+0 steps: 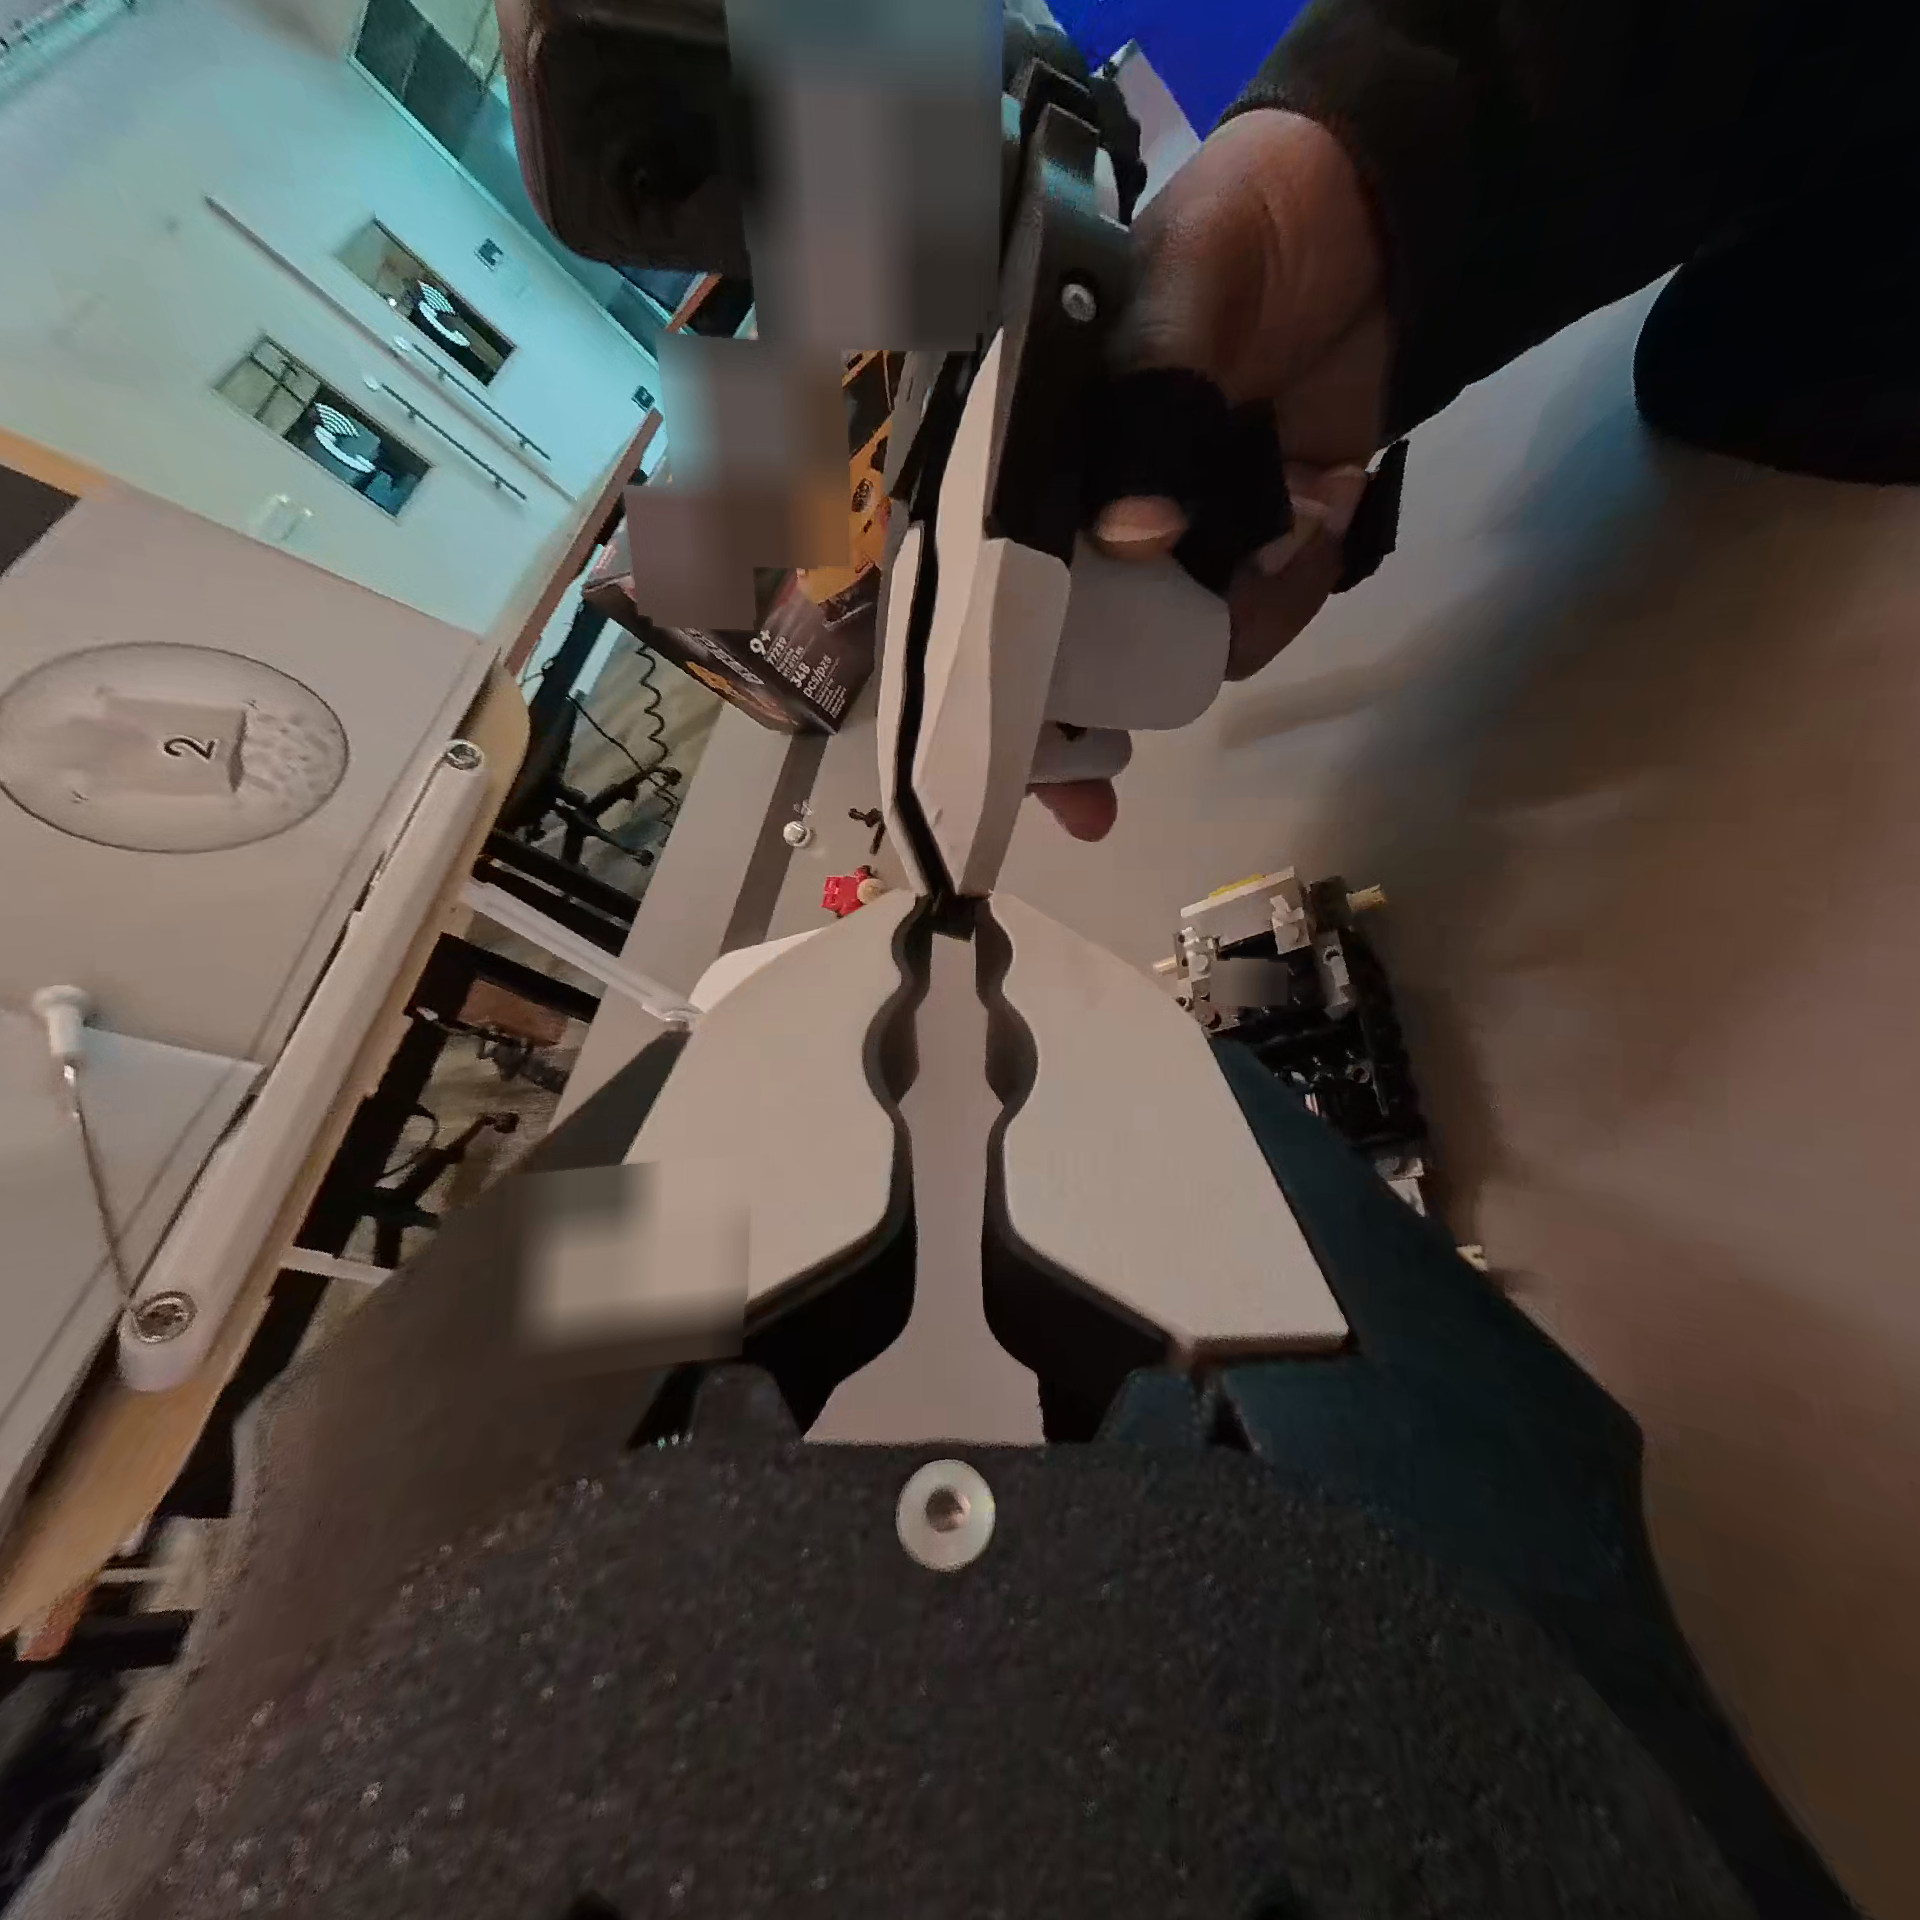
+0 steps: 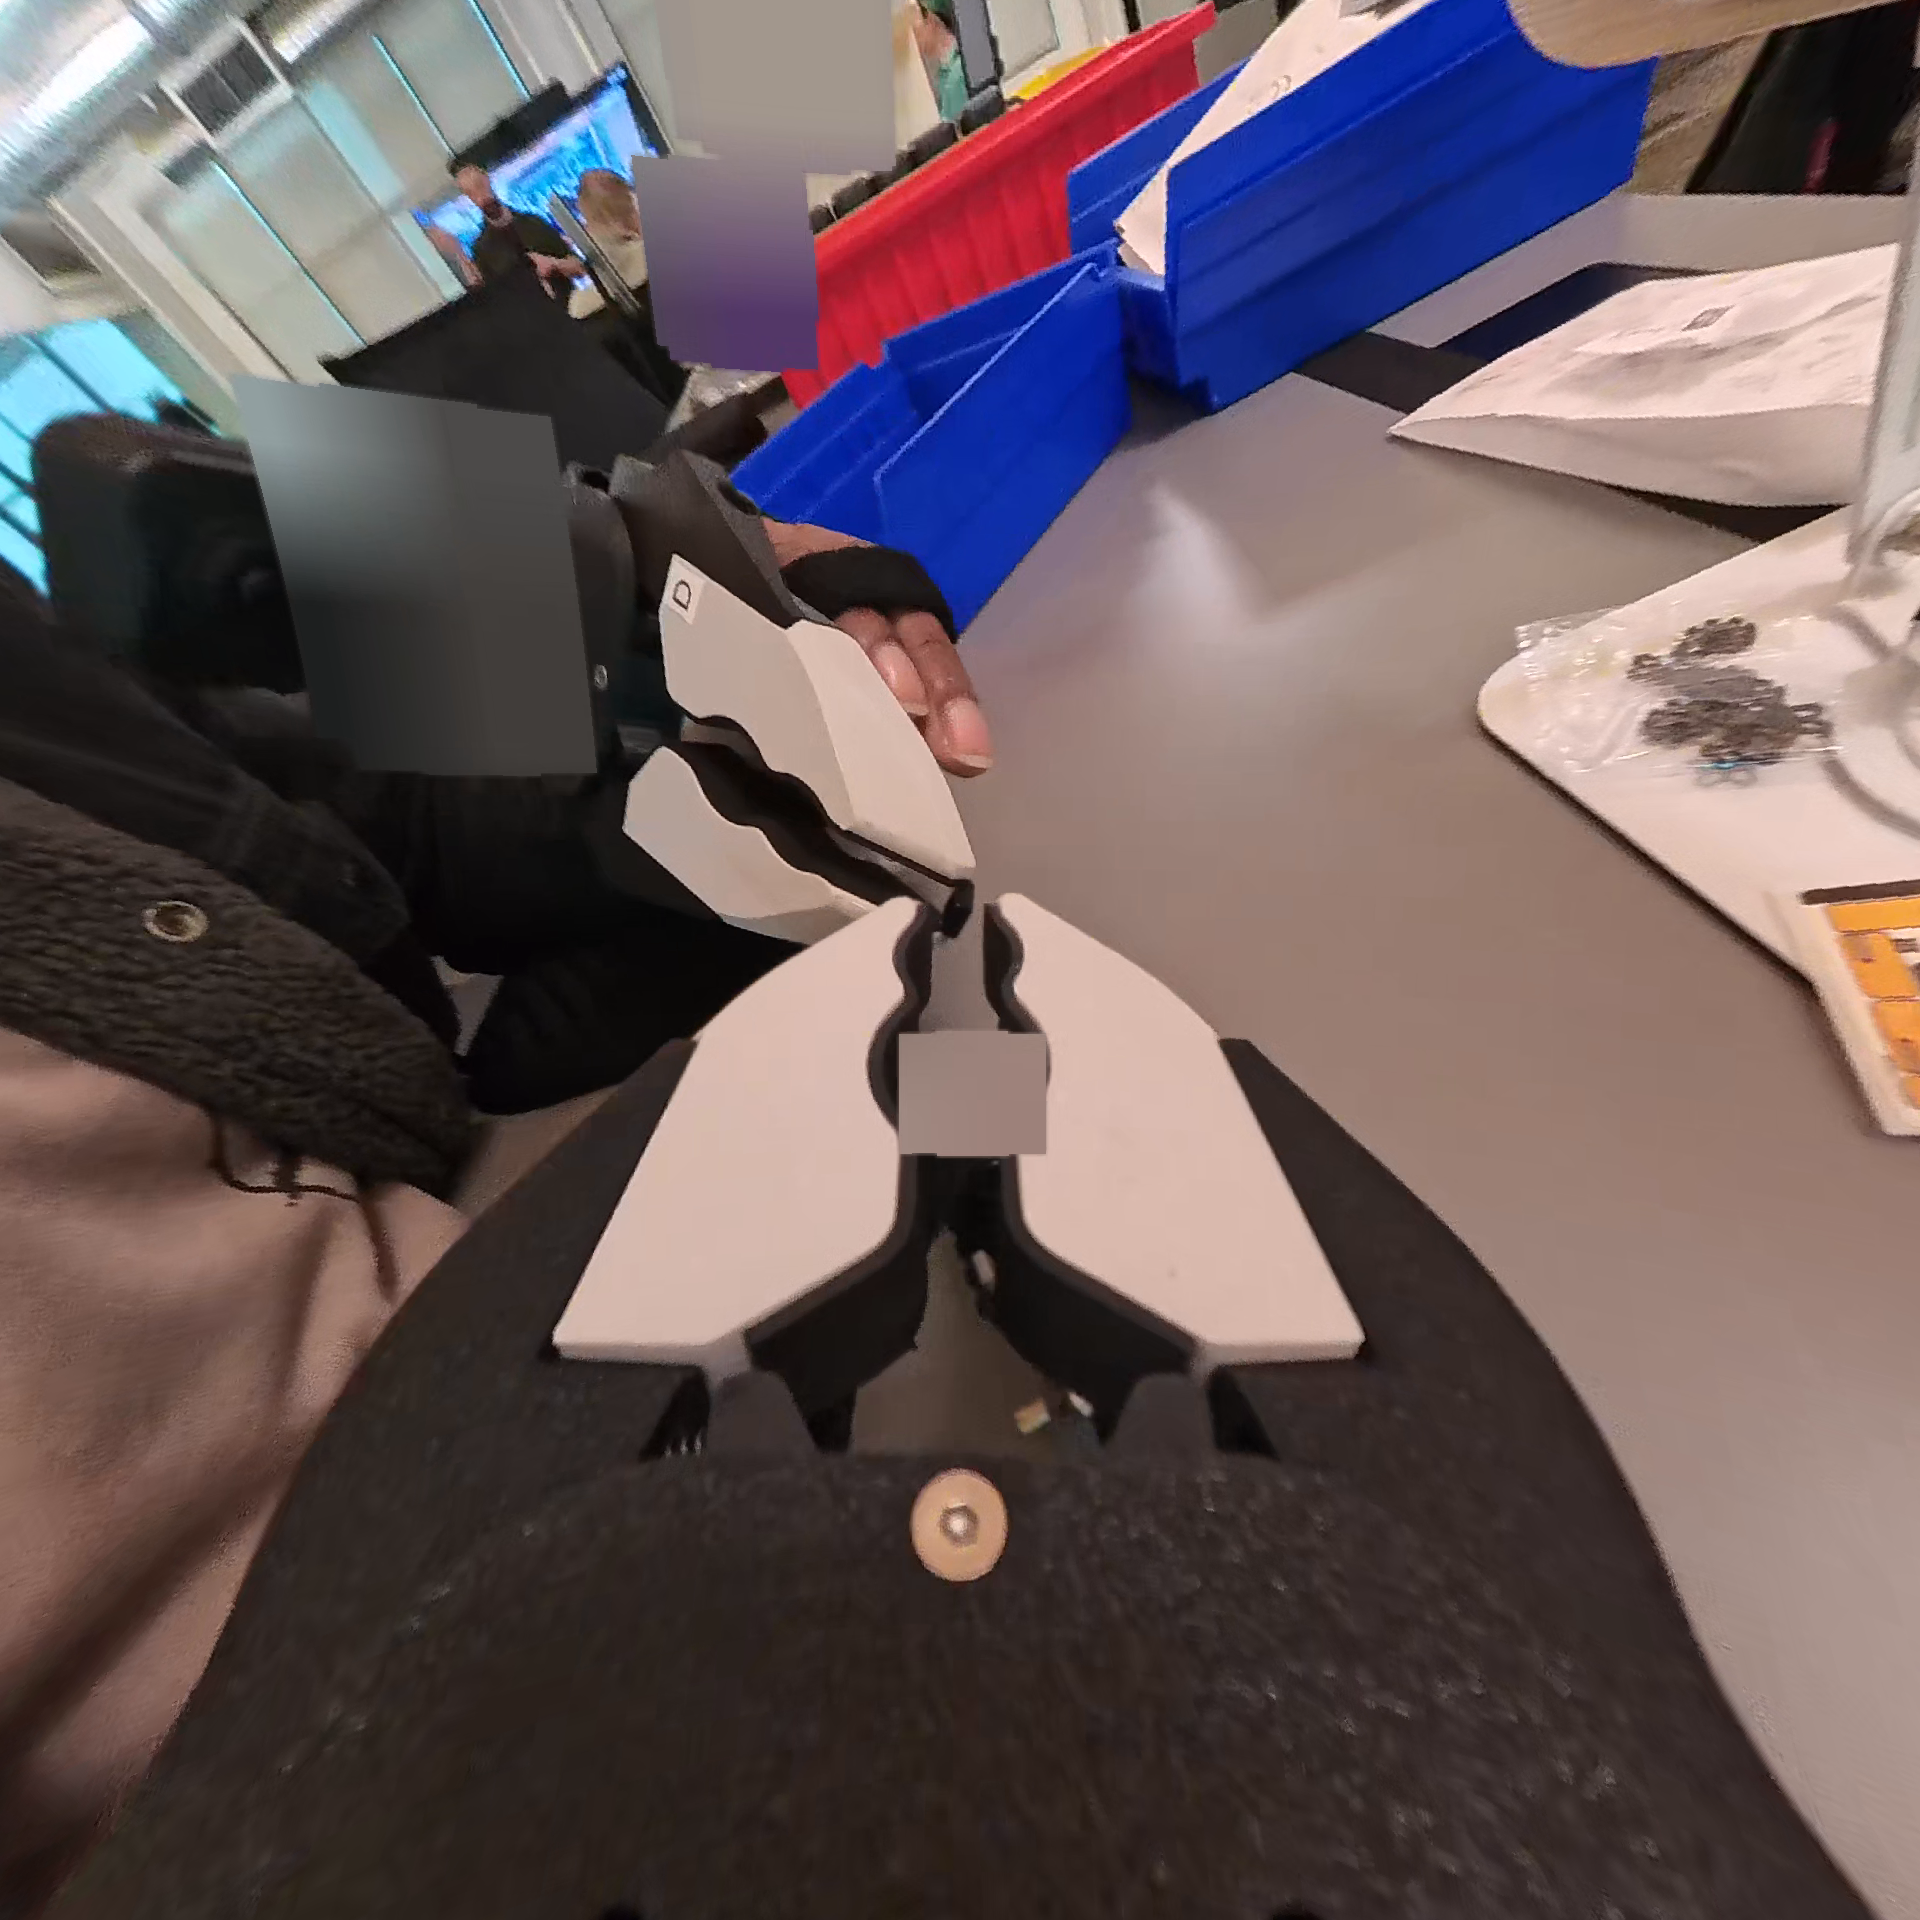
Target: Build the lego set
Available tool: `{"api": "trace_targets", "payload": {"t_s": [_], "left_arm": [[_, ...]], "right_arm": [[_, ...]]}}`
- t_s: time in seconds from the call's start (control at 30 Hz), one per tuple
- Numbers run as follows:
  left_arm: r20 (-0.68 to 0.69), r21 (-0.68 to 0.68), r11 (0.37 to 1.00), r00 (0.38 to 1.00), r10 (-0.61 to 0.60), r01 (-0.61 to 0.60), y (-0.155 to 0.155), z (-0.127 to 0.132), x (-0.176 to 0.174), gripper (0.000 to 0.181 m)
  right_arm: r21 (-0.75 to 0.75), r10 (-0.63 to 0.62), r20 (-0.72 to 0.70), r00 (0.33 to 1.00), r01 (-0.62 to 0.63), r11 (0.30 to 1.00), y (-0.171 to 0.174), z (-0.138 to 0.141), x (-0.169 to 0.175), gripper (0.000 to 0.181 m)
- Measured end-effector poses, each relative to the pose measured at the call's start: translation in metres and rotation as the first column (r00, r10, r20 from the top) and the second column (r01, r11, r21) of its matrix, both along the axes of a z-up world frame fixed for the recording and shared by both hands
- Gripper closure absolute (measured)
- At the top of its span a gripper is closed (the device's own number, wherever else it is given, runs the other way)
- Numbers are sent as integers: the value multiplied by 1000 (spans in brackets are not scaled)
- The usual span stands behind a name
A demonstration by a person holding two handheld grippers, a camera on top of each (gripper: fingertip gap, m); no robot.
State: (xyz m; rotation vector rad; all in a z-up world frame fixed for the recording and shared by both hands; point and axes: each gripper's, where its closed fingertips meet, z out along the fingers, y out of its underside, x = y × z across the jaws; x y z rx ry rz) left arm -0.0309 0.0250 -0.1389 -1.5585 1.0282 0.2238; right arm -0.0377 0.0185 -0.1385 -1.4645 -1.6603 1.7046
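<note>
A small black lego piece (image 1: 951, 922) (image 2: 955, 912) is pinched where my two grippers meet tip to tip above the grey table (image 2: 1299, 644). My left gripper (image 1: 951, 914) is closed down on it; in the right wrist view it comes in from the left (image 2: 951, 883). My right gripper (image 2: 961, 920) is also closed on the piece; in the left wrist view it comes down from above (image 1: 940, 894). Most of the piece is hidden by the fingertips. A partly built black and grey lego model (image 1: 1288, 987) stands on the table to the right.
A red lego piece (image 1: 847, 891) and small loose parts (image 1: 798, 831) lie near a dark lego box (image 1: 769, 665). Blue bins (image 2: 1039, 416), a red bin (image 2: 987, 229), a white paper bag (image 2: 1662, 364), a plastic bag of dark pieces (image 2: 1714, 707) and a booklet (image 2: 1870, 997) are nearby.
</note>
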Motion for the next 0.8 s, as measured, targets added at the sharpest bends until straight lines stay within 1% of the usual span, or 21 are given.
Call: {"api": "trace_targets", "payload": {"t_s": [0.07, 0.17, 0.23, 0.27, 0.3, 0.33, 0.37, 0.4, 0.43, 0.47, 0.5, 0.53, 0.63, 0.7, 0.77, 0.8], "left_arm": [[-32, 23, 1000, 999, -1, 1, -1, 0, 0, 174], [-36, 49, 999, 999, -14, 16, -2, 3, 2, 174], [-20, 64, 998, 1000, -9, 10, -1, 5, 1, 175], [2, 61, 998, 1000, 2, -2, 1, 5, -2, 176], [39, 52, 998, 999, 19, -21, 3, 4, -8, 175], [93, 35, 998, 995, 39, -43, 6, 3, -17, 176], [159, 9, 998, 985, 62, -65, 9, 1, -26, 176], [230, -25, 996, 969, 91, -87, 12, -2, -37, 177], [297, -58, 992, 947, 123, -111, 16, -5, -49, 178], [352, -91, 987, 923, 157, -133, 19, -9, -60, 180], [391, -121, 981, 901, 189, -153, 21, -14, -71, 181], [414, -147, 973, 883, 222, -176, 23, -19, -81, 181], [437, -178, 960, 857, 272, -214, 24, -25, -96, 181], [439, -179, 961, 858, 268, -209, 24, -25, -94, 181], [405, -181, 961, 874, 268, -211, 24, -30, -91, 181], [386, -182, 960, 882, 269, -213, 24, -32, -91, 181]], "right_arm": [[-48, 13, 5, 1000, -13, 999, -2, 1, 0, 175], [-127, 38, 1, 999, -37, 991, -3, 4, 2, 178], [-128, 32, -8, 999, -33, 991, 1, 4, 3, 179], [-95, 7, 1, 1000, -7, 995, 10, 1, 3, 179], [-35, -44, 13, 999, 45, 998, 26, -4, 4, 179], [53, -127, 42, 991, 125, 991, 52, -13, 5, 179], [189, -240, 86, 967, 221, 957, 86, -29, 8, 179], [352, -359, 116, 926, 300, 887, 124, -45, 15, 179], [497, -457, 134, 879, 340, 799, 159, -61, 25, 179], [594, -525, 141, 839, 352, 723, 187, -72, 33, 179], [642, -562, 146, 814, 354, 680, 207, -80, 37, 179], [666, -586, 148, 797, 358, 655, 221, -85, 39, 179], [722, -615, 161, 772, 333, 607, 248, -98, 34, 179], [721, -621, 179, 763, 327, 610, 258, -104, 28, 179], [721, -622, 200, 757, 316, 617, 265, -108, 24, 178], [717, -620, 212, 756, 311, 624, 266, -111, 23, 175]]}}
